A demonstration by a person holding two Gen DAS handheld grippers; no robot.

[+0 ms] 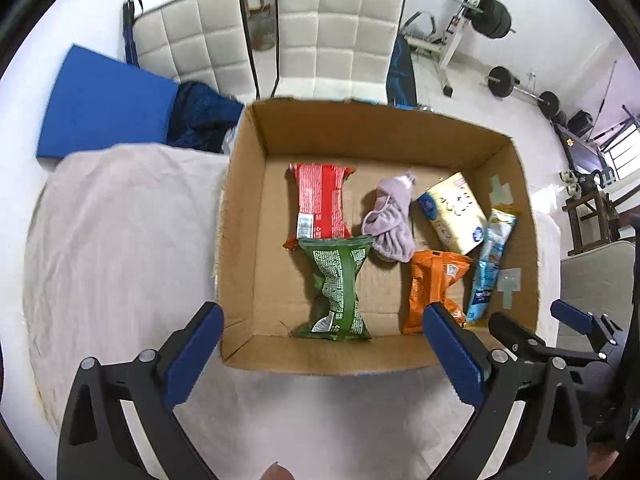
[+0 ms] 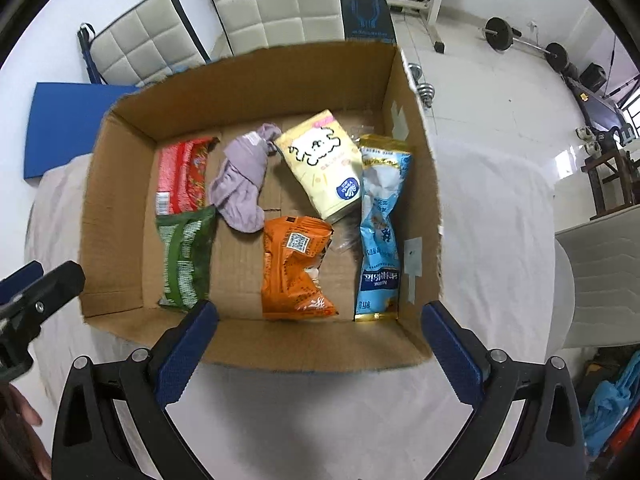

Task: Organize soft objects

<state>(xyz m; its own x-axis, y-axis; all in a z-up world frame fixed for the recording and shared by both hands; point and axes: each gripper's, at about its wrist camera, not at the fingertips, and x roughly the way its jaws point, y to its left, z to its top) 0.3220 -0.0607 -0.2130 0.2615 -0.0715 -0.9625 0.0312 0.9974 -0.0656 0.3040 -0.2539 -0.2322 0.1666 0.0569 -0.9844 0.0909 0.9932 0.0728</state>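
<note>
An open cardboard box (image 1: pixel 240 216) (image 2: pixel 116 184) stands on a table with a pale cloth. Inside lie a red packet (image 1: pixel 322 200) (image 2: pixel 182 176), a green packet (image 1: pixel 336 288) (image 2: pixel 186 256), a crumpled lilac cloth (image 1: pixel 392 216) (image 2: pixel 242 184), a cream pouch (image 1: pixel 454 212) (image 2: pixel 324 160), an orange packet (image 1: pixel 434 284) (image 2: pixel 294 268) and a light blue packet (image 1: pixel 490 268) (image 2: pixel 380 232). My left gripper (image 1: pixel 324 360) is open and empty above the box's near wall. My right gripper (image 2: pixel 320 356) is open and empty above the near wall too.
The cloth-covered table (image 1: pixel 120 240) (image 2: pixel 492 240) extends left and right of the box. Two white padded chairs (image 1: pixel 336 36) (image 2: pixel 276 0) stand behind it, with a blue mat (image 1: pixel 104 104) at left. Weights and a bench (image 1: pixel 492 20) lie on the floor at right.
</note>
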